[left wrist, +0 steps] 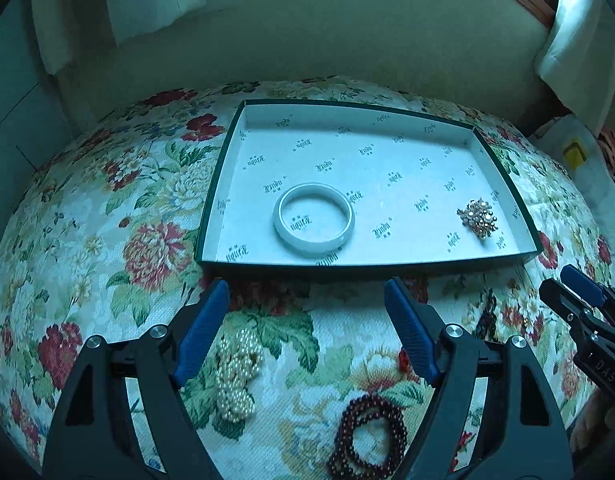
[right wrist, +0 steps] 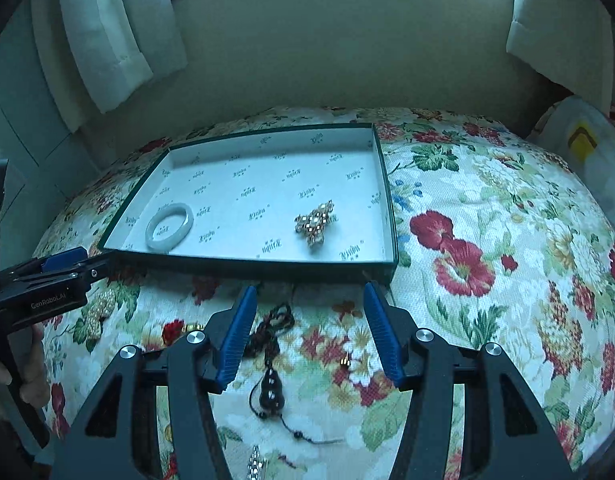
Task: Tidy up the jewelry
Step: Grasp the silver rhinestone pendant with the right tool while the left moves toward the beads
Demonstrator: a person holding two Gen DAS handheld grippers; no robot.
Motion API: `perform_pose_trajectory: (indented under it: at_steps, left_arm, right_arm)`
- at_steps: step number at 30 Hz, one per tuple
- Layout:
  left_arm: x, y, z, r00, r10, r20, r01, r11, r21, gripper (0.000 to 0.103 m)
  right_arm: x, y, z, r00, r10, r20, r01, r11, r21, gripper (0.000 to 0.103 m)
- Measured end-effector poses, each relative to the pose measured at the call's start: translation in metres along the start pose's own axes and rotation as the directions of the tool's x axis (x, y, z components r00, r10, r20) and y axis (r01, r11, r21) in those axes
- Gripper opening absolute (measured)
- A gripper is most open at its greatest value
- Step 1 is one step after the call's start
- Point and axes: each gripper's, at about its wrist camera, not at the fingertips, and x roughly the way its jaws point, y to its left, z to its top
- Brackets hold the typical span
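Left gripper: your blue ribbed pads stand wide apart with nothing between them, hovering over the cloth just short of the tray's near wall.
Right gripper: spread wide too and empty — its tips sit close to the tray's near right corner.
Tray: a shallow rectangular box lid, dark green outside, lined in white paper printed with a repeating dark logo; it lies flat on the cloth.
Bangle: a smooth, pale, glossy ring lying flat inside the tray, towards its near left part.
Brooch: a gold-toned cluster set with pale round stones, inside the tray near the right wall, well apart from the bangle.
Pearl strand: small cream beads heaped in a long bunch on the cloth, outside the tray, just beside your left pad.
Red bead bracelet: dark red round beads in looped coils, on the cloth between your left gripper's fingers.
Gourd pendant: a dark, glossy gourd shape on a thin braided cord, lying on the cloth between your right gripper's fingers.
Small gold piece: tiny, on the cloth beside the pendant — too small to tell its kind.
Cloth: woven, textured, cream with red flowers and green leaves.
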Motion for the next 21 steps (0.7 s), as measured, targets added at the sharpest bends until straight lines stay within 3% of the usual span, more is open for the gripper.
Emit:
perform_pose_trajectory:
  at_steps: [11, 21]
  left_arm:
    - [-0.026, 0.007, -0.059, 0.998, 0.012, -0.054, -0.013, 1.0, -0.015, 0.08]
    - [-0.033, 0.006, -0.095, 0.995, 0.01, -0.1, -0.012, 1.0, -0.023, 0.08]
  right_arm:
    - [-0.022, 0.009, -0.06, 0.996, 0.003, -0.092, -0.006, 0.999, -0.036, 0.051]
    - [-0.02, 0.027, -0.091, 0.986, 0.032, -0.164, -0.046, 0.996, -0.079, 0.034]
